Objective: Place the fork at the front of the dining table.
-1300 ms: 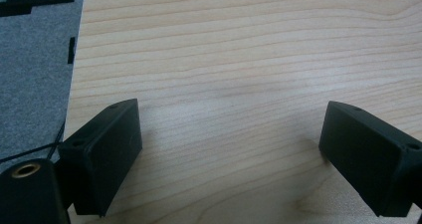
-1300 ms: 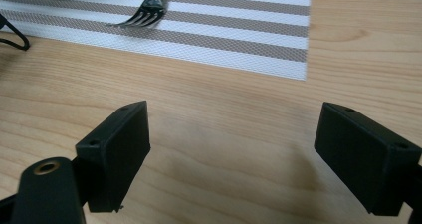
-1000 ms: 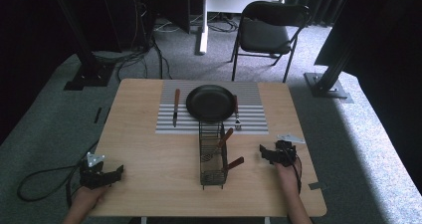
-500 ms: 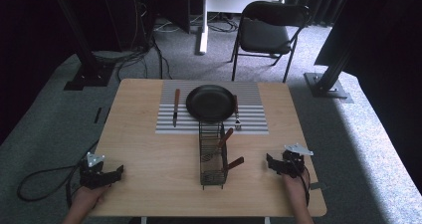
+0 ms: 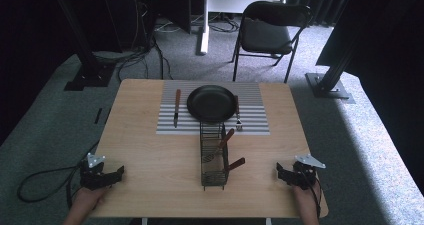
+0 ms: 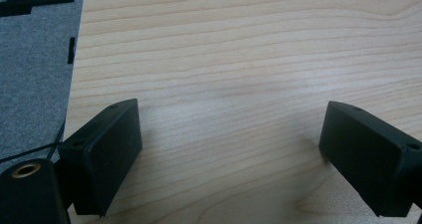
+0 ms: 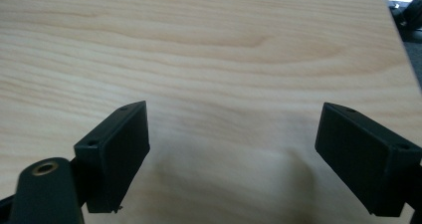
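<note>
Fingers (image 6: pixel 107 154) of both the left gripper (image 5: pixel 107 176) and right gripper (image 5: pixel 284 175) are spread wide, released, over bare bench (image 5: pixel 150 155).

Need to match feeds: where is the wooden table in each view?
High view: table mid-frame, grey carpet around it.
Left gripper view: table under the open left gripper, carpet at left.
Right gripper view: table under the open right gripper, carpet far right.
Shared landmark: the table's edge against carpet.

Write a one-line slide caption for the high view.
Both open grippers, left and right, rest near a wire caddy below a black plate.
</note>
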Tool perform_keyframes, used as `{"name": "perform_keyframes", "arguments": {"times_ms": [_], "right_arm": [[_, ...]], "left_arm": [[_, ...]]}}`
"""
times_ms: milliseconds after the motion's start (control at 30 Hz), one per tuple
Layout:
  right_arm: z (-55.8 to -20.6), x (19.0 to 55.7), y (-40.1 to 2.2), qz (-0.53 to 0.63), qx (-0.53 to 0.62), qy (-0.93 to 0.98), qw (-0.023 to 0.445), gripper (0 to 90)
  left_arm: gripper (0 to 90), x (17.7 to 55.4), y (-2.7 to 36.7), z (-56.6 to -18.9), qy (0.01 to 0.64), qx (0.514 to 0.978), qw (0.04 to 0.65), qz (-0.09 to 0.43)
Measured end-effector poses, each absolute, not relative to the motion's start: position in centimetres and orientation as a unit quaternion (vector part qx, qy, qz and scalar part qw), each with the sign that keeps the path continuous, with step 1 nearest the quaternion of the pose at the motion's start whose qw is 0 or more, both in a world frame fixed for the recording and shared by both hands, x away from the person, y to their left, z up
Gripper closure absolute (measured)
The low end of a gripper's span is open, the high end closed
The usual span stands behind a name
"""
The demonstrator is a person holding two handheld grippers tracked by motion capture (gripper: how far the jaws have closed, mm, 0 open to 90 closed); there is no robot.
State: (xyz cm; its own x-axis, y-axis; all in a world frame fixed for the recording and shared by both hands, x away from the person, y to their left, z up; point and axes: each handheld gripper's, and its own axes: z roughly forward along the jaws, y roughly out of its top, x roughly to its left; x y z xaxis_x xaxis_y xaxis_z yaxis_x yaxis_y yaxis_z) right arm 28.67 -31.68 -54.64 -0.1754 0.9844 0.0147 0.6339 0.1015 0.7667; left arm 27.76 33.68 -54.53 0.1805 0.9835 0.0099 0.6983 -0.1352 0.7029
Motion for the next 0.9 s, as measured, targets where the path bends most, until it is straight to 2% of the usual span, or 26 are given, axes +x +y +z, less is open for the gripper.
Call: {"name": "perform_keyframes", "arguments": {"times_ms": [267, 567, 700, 900], "right_arm": [[-54.8, 27.0, -32.9, 0.311, 0.588, 0.690, 0.286, 13.3], [-54.9, 25.5, -34.6, 0.327, 0.614, 0.669, 0.262, 13.8], [-55.0, 25.0, -34.8, 0.293, 0.619, 0.676, 0.273, 13.4], [-55.7, 23.8, -35.3, 0.316, 0.614, 0.667, 0.281, 13.1]], "left_arm": [[9.5, 27.8, 33.7, -54.5, 0.591, 0.712, 0.289, 0.247], [9.5, 27.8, 33.7, -54.5, 0.591, 0.712, 0.289, 0.247], [9.5, 27.8, 33.7, -54.5, 0.590, 0.712, 0.289, 0.247], [9.5, 27.8, 33.7, -54.5, 0.591, 0.712, 0.289, 0.247]]}}
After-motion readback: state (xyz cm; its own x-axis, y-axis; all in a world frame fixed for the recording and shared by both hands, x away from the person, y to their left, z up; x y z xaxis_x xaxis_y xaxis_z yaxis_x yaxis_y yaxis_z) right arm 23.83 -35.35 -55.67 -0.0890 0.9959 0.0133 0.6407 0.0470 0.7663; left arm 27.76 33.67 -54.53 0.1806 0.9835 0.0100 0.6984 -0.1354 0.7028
